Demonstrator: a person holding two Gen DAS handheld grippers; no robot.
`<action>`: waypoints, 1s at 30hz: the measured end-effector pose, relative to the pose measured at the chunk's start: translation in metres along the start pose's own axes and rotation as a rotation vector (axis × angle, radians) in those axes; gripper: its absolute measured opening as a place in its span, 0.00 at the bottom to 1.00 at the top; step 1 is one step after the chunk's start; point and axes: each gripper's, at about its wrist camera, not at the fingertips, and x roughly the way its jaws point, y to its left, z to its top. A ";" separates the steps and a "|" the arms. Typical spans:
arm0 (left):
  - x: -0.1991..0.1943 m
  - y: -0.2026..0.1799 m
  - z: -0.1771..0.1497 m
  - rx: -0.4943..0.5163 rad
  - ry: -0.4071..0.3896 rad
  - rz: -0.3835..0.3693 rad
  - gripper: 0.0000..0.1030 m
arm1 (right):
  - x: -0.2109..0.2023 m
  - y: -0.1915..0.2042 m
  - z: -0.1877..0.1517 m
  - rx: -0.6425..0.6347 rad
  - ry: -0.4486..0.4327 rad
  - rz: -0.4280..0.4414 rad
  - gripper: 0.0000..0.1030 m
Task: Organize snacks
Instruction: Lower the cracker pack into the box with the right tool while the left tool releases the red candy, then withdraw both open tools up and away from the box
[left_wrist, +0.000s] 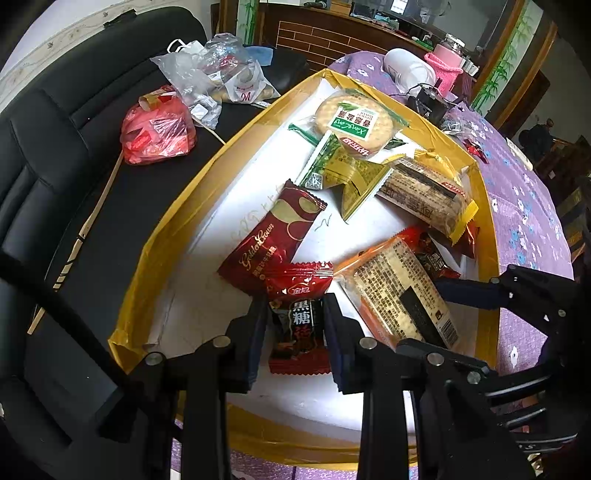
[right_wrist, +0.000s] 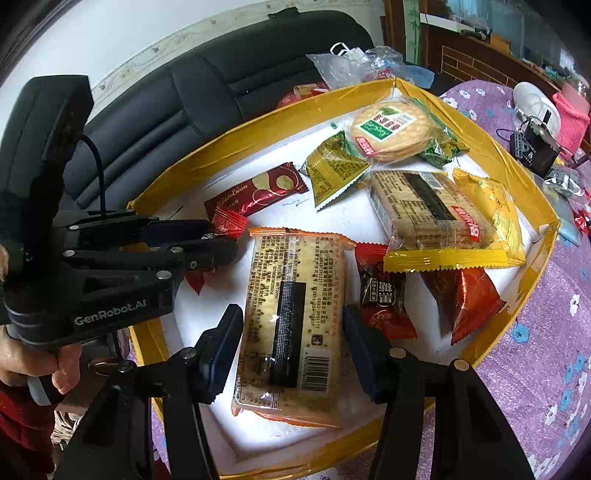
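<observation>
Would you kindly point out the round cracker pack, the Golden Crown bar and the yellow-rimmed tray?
Round cracker pack (left_wrist: 354, 123): left wrist view, on its green-and-white label.
Golden Crown bar (left_wrist: 271, 234): left wrist view, middle of the dark red wrapper.
Yellow-rimmed tray (right_wrist: 236, 133): right wrist view, on its far yellow wall.

Both cameras look steeply down from close above into the same yellow-rimmed tray (left_wrist: 177, 206) (right_wrist: 192, 155) of snacks, each with its own claw fingers filling the bottom of the frame. The left wrist view sits at the tray's near edge; its claw (left_wrist: 295, 332) straddles a small red candy packet (left_wrist: 297, 325). The right wrist view hangs over a long cracker pack (right_wrist: 291, 317), its claw (right_wrist: 293, 350) astride it. Both views share the tray, the black sofa (left_wrist: 66, 147) (right_wrist: 207, 88) at upper left and the purple worktop (left_wrist: 524, 206) (right_wrist: 546, 332) at right. The left claw (right_wrist: 221, 243) shows at the right view's left; the dark fingers at the left view's right edge are probably the right claw (left_wrist: 458, 295).
</observation>
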 end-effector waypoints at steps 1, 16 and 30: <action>0.000 0.000 0.000 -0.003 0.001 -0.004 0.32 | -0.004 0.000 -0.002 -0.007 -0.007 -0.002 0.54; -0.012 -0.012 -0.001 -0.020 -0.041 -0.055 0.73 | -0.054 -0.004 -0.021 -0.010 -0.104 -0.042 0.68; -0.042 -0.012 -0.012 -0.078 -0.144 0.015 0.92 | -0.082 -0.026 -0.041 0.045 -0.174 -0.099 0.78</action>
